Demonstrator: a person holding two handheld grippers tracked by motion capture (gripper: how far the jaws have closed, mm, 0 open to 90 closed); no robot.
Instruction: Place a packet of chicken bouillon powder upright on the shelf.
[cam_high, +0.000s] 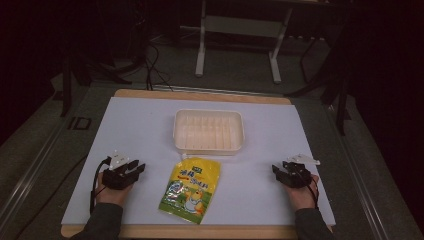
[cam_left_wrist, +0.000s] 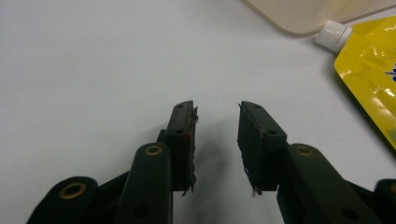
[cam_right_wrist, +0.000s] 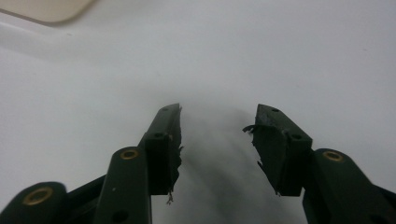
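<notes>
A yellow spouted pouch (cam_high: 191, 190) with a white cap lies flat near the table's front edge, its cap toward a white rectangular tray (cam_high: 209, 131) in the middle. The left gripper view catches the pouch (cam_left_wrist: 373, 70) and its cap (cam_left_wrist: 332, 35) at the right. My left gripper (cam_high: 136, 169) rests on the white sheet to the left of the pouch, open and holding nothing (cam_left_wrist: 216, 108). On the other side, my right gripper (cam_high: 276, 170) also sits on the sheet, open and empty (cam_right_wrist: 218, 112). The tray's corner (cam_right_wrist: 44, 9) appears far off.
A white sheet (cam_high: 140, 125) covers the wooden table (cam_high: 200, 95). Beyond the table's far edge stand a white frame's legs (cam_high: 200, 45) and cables on a dark floor.
</notes>
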